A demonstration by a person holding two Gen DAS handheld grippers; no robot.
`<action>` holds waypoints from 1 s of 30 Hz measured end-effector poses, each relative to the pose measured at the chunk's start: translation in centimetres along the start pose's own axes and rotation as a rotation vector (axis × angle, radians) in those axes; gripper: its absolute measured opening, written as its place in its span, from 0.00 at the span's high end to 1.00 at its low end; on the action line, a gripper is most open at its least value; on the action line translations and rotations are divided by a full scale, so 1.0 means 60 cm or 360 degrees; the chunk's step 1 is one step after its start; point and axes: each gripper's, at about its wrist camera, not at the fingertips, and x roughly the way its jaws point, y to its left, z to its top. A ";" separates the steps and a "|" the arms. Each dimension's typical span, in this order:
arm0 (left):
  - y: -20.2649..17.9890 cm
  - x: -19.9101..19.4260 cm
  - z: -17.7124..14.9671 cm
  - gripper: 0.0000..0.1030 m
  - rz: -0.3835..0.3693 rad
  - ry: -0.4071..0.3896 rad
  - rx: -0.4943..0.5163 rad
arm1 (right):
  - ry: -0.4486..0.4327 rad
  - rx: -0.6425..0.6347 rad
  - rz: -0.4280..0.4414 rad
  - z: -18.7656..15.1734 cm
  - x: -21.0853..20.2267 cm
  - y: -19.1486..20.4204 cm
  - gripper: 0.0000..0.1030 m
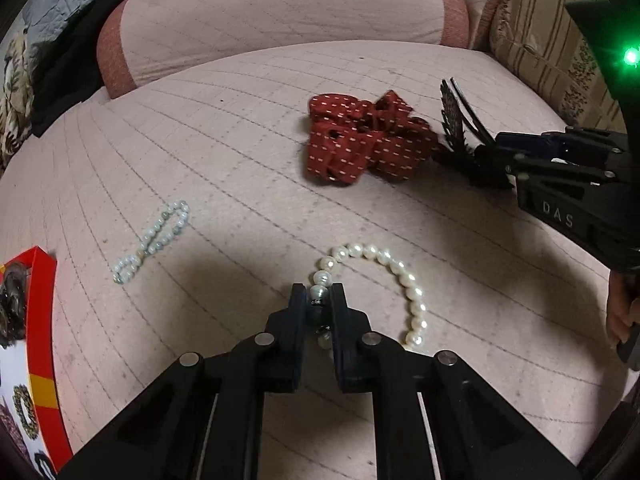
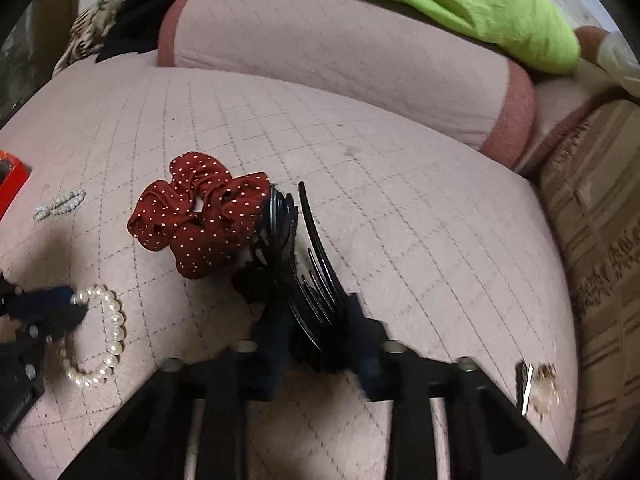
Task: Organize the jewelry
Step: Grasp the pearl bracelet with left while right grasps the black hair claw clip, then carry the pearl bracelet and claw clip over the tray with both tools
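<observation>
A white pearl bracelet (image 1: 402, 276) lies curved on the pink quilted bed, and my left gripper (image 1: 319, 298) is shut on a pearl at one end of it. In the right wrist view the same bracelet (image 2: 114, 328) shows at lower left, with the left gripper (image 2: 70, 306) on its top end. My right gripper (image 2: 316, 312) is shut on a black claw hair clip (image 2: 282, 240) whose teeth fan up between the fingers. A dark red dotted scrunchie (image 2: 196, 220) touches the clip's left side. The left wrist view has the scrunchie (image 1: 360, 140), the clip (image 1: 454, 128) and the right gripper (image 1: 484, 160) at upper right.
A thin strand of pale beads (image 1: 156, 236) lies left of the bracelet. A red-edged box (image 1: 42, 320) sits at the far left edge. A small gold-toned hair clip (image 2: 540, 388) rests near the bed's right side. Pink pillow (image 1: 280, 20) and green cloth (image 2: 440, 0) lie behind.
</observation>
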 end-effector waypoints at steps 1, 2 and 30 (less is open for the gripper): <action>0.001 -0.004 -0.002 0.89 -0.0012 0.0005 -0.0014 | 0.0000 0.0044 0.0007 -0.002 -0.006 -0.004 0.83; 0.003 -0.008 -0.005 0.89 -0.0027 0.0007 -0.0030 | -0.0005 0.0074 0.0009 -0.004 -0.012 -0.006 0.84; 0.109 -0.225 -0.116 0.89 0.0001 -0.0166 -0.0348 | -0.0093 0.0276 0.0161 -0.095 -0.239 0.116 0.95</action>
